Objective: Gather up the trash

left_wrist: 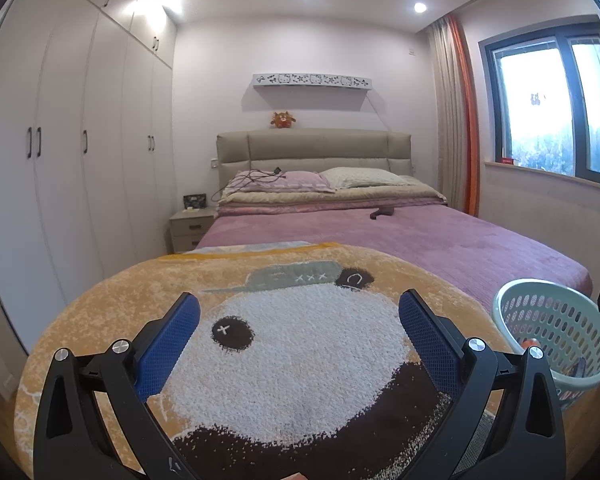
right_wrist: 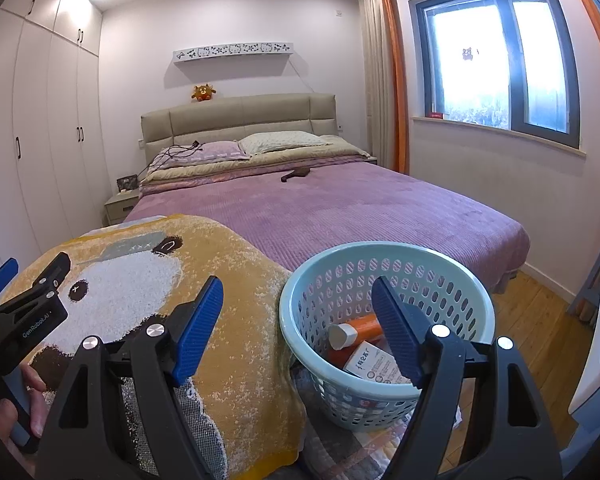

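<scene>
A pale green perforated basket (right_wrist: 476, 300) stands at the foot of the bed, right of a yellow bear-print blanket (right_wrist: 244, 320). Inside it lie an orange bottle with a white cap (right_wrist: 358, 330) and a white printed box (right_wrist: 374, 364). My right gripper (right_wrist: 298, 300) hangs open over the basket's near left rim with nothing between its blue pads. My left gripper (left_wrist: 300, 314) is open above the blanket (left_wrist: 300, 360), holding nothing. It also shows at the left edge of the right wrist view as the left gripper (right_wrist: 24, 312), held by a hand (right_wrist: 24, 408). The basket (left_wrist: 556, 320) sits at its right.
A purple-covered bed (right_wrist: 340, 208) runs back to a beige headboard, with a dark object (right_wrist: 296, 174) lying on it. White wardrobes (left_wrist: 60, 140) line the left wall beside a nightstand (left_wrist: 190, 226). A window (right_wrist: 496, 56) and wooden floor (right_wrist: 540, 320) lie right.
</scene>
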`<action>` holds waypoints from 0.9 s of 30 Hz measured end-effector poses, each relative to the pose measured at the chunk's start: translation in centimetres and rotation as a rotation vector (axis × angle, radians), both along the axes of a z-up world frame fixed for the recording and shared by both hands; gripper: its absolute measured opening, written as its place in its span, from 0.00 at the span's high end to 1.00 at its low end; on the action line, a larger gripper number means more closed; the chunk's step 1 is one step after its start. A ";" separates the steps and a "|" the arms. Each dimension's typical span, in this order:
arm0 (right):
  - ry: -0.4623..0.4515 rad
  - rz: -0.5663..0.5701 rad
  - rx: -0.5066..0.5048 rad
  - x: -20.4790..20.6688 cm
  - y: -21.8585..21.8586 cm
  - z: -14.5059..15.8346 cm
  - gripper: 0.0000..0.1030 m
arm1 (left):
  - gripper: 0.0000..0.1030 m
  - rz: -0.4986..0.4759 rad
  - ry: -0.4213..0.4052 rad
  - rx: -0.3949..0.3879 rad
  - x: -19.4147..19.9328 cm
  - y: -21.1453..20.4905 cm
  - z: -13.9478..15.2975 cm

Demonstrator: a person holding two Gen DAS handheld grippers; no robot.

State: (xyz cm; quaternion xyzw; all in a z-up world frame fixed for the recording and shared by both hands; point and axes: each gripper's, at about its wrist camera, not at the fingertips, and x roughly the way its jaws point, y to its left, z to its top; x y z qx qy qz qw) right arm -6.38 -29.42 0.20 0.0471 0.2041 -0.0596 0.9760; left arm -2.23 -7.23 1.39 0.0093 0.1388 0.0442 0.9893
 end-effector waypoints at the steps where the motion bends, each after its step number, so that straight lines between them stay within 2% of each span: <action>1: 0.003 -0.001 -0.004 0.1 0.0 0.1 0.29 | 0.07 -0.004 0.004 -0.004 0.0 0.1 0.0; 8: 0.001 0.009 -0.001 0.3 0.9 1.0 0.29 | 0.07 -0.036 0.023 0.047 -1.2 0.2 0.3; 16: 0.019 0.026 -0.019 0.0 3.2 1.1 0.29 | 0.07 -0.070 0.079 0.026 -2.5 2.1 0.7; 23: 0.045 0.057 -0.040 -0.3 5.6 0.5 0.29 | 0.07 -0.038 0.077 0.014 -4.4 4.0 0.4; 27: 0.039 0.055 -0.072 -0.9 6.8 1.0 0.29 | 0.07 -0.064 0.086 0.003 -4.8 4.5 0.8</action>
